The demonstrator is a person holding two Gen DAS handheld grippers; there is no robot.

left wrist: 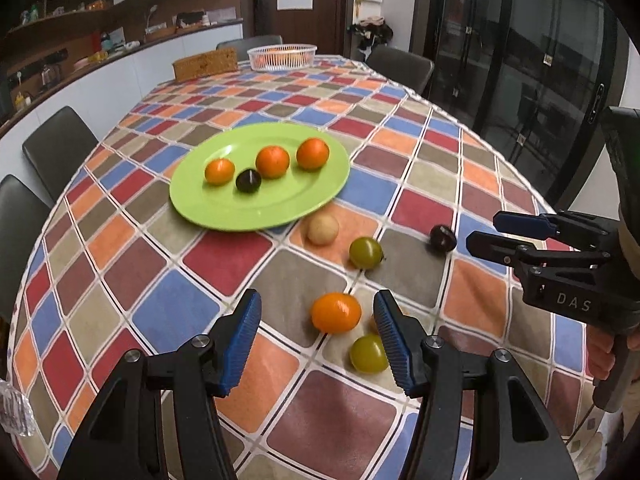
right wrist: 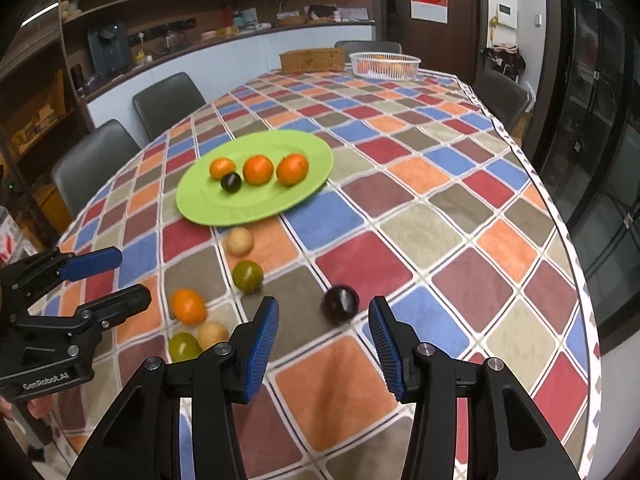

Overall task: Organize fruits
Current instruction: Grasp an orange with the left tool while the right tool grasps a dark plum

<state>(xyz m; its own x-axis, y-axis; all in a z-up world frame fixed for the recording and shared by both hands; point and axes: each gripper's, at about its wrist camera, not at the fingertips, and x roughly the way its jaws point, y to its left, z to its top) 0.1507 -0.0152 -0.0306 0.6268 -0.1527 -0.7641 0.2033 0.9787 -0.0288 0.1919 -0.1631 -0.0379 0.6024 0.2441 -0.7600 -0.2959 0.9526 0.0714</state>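
A green plate [left wrist: 280,204] [right wrist: 200,204] holds three oranges [left wrist: 272,161] [right wrist: 258,169] and a dark plum [left wrist: 248,180] [right wrist: 231,182]. Loose on the checked tablecloth lie an orange [left wrist: 336,312] [right wrist: 189,306], two green fruits [left wrist: 365,252] [left wrist: 368,354] [right wrist: 247,276], two beige fruits [left wrist: 323,229] [right wrist: 239,241] [right wrist: 213,335] and a dark plum [left wrist: 443,238] [right wrist: 341,304]. My left gripper [left wrist: 316,312] is open with the loose orange between its fingertips. My right gripper [right wrist: 323,316] is open around the loose plum.
A white basket [left wrist: 282,56] [right wrist: 384,65] with fruit and a woven box [left wrist: 205,64] [right wrist: 312,60] stand at the table's far end. Dark chairs [left wrist: 58,148] [right wrist: 94,160] line the left side. The table edge [right wrist: 560,220] runs along the right.
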